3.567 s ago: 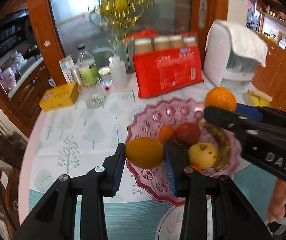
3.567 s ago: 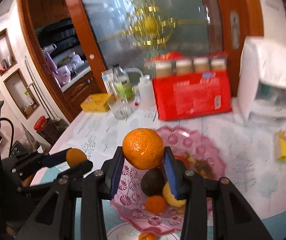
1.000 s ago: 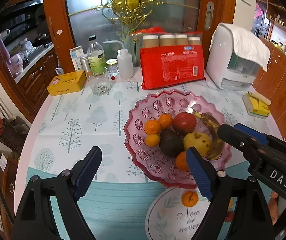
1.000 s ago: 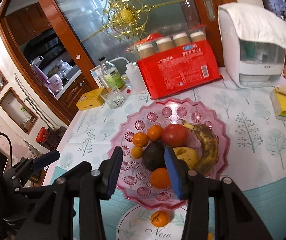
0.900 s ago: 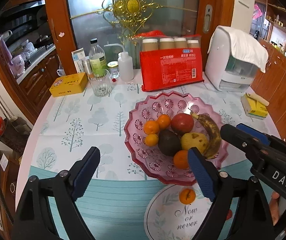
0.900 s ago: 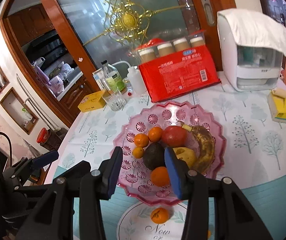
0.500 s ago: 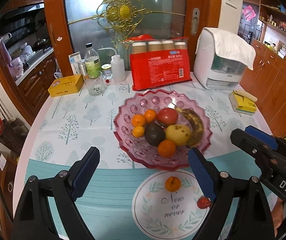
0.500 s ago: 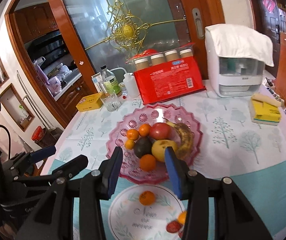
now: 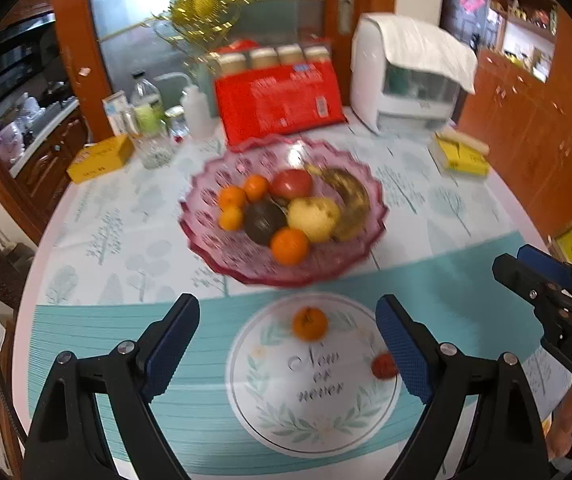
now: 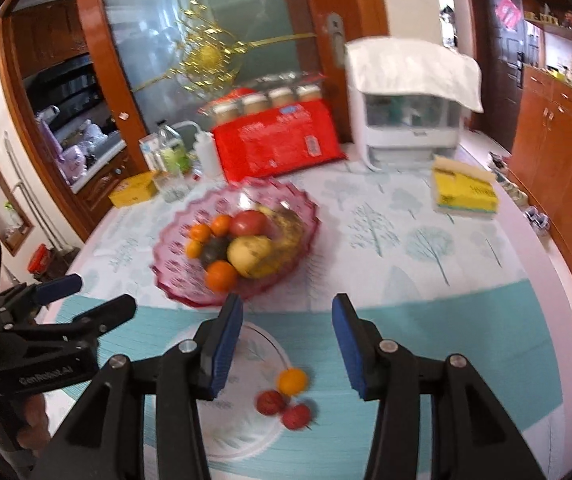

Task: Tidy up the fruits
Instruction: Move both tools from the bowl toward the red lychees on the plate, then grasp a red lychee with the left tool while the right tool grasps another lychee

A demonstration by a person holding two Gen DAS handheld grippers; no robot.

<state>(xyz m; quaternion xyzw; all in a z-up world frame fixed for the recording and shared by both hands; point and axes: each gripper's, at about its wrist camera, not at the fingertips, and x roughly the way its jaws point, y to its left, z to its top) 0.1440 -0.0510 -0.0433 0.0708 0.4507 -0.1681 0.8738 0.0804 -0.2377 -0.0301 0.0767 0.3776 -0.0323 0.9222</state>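
Both tongs, left (image 9: 288,340) and right (image 10: 287,338), gape empty; pink bowl (image 9: 214,248) fruit blurred (motion).

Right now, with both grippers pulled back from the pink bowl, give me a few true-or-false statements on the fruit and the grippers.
1. The left gripper holds an orange. False: it is open and empty.
2. The scalloped pink glass bowl holds a browned banana. True.
3. The right gripper is open and empty. True.
4. All fruit is in the bowl. False: a small orange fruit and two small red fruits lie on the round printed mat.
5. The red packet lies flat in front of the bowl. False: it stands behind it.
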